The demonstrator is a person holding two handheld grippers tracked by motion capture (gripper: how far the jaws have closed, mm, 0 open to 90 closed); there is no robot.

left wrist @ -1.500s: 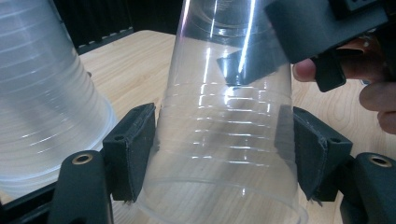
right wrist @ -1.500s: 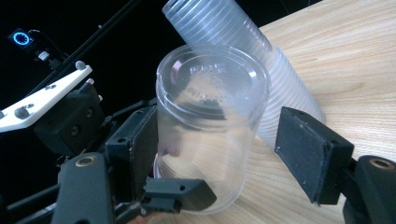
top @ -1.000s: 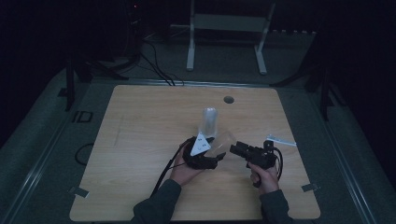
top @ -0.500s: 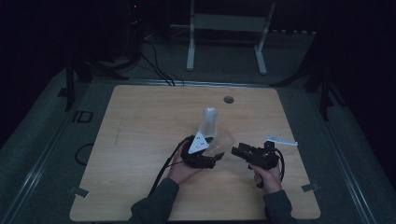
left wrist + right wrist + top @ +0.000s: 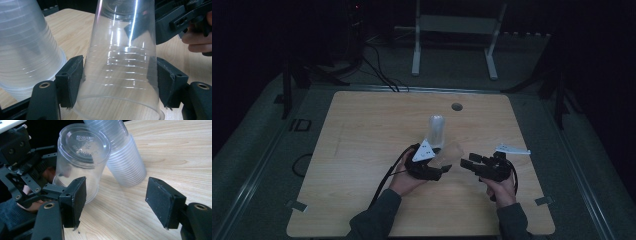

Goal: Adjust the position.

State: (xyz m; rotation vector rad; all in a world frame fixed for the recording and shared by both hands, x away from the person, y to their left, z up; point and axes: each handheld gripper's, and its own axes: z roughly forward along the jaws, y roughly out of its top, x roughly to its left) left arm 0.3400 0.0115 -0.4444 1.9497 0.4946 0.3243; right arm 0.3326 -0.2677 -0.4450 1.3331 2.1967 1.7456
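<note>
A single clear plastic cup [image 5: 122, 62] sits between the jaws of my left gripper [image 5: 117, 82], which is shut on its lower wall. The cup's base [image 5: 83, 143] points toward my right gripper [image 5: 117, 202], whose pads [image 5: 77, 197] stand wide apart with nothing between them, just short of the cup. A stack of several clear cups [image 5: 437, 131] stands upside down on the wooden table [image 5: 362, 150], right behind the held cup [image 5: 452, 152]. From above, my left gripper [image 5: 434, 167] is near the table's middle front and my right gripper [image 5: 472, 165] faces it from the right.
A white strip of paper [image 5: 512, 149] lies on the table by the right gripper. A round cable hole [image 5: 456, 106] sits near the far edge. A metal stand [image 5: 454, 40] is on the floor beyond the table. Cables trail from both grippers.
The held cup now shows more plainly, apart from the stack and tipped toward the right gripper. Both hands have shifted only slightly.
</note>
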